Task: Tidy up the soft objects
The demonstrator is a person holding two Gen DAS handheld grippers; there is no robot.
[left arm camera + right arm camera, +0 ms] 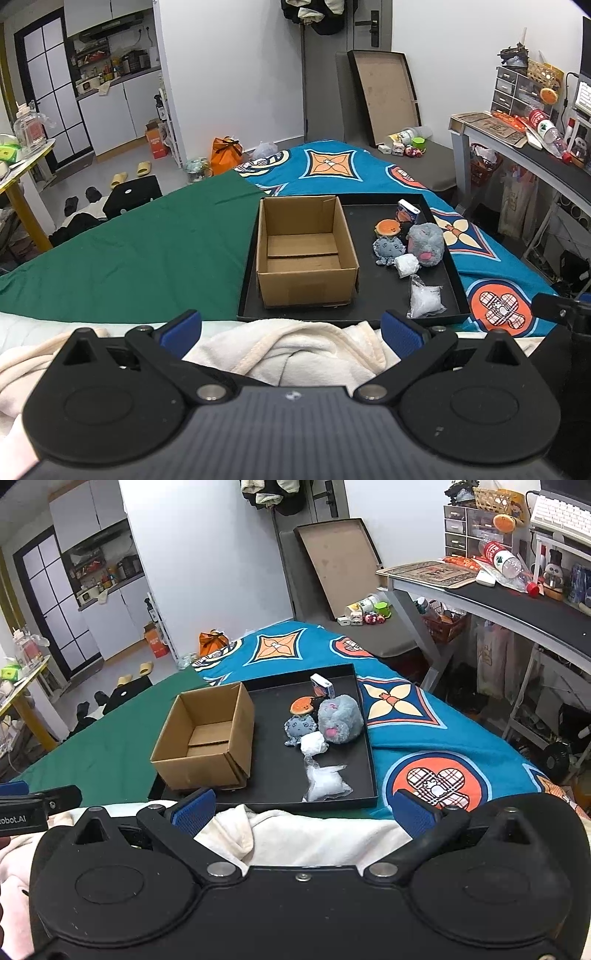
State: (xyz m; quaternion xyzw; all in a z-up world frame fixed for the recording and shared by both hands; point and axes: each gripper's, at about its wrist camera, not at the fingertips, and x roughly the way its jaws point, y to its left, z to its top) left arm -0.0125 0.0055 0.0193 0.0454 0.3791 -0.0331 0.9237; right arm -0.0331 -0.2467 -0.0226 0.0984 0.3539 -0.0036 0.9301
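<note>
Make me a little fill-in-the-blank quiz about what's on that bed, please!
1. The cardboard box on the black tray has ____ inside it.
2. The soft toys lie on the tray, to the ____ of the box.
3. The biggest toy is a fluffy ball coloured ____.
4. Both the left gripper and the right gripper are ____, holding nothing.

Missing words: nothing; right; grey; open

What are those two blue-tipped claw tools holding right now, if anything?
Nothing. The left gripper and right gripper are both open, with only the cream fleece blanket lying beneath them. The soft toys sit untouched in the black tray.
</note>
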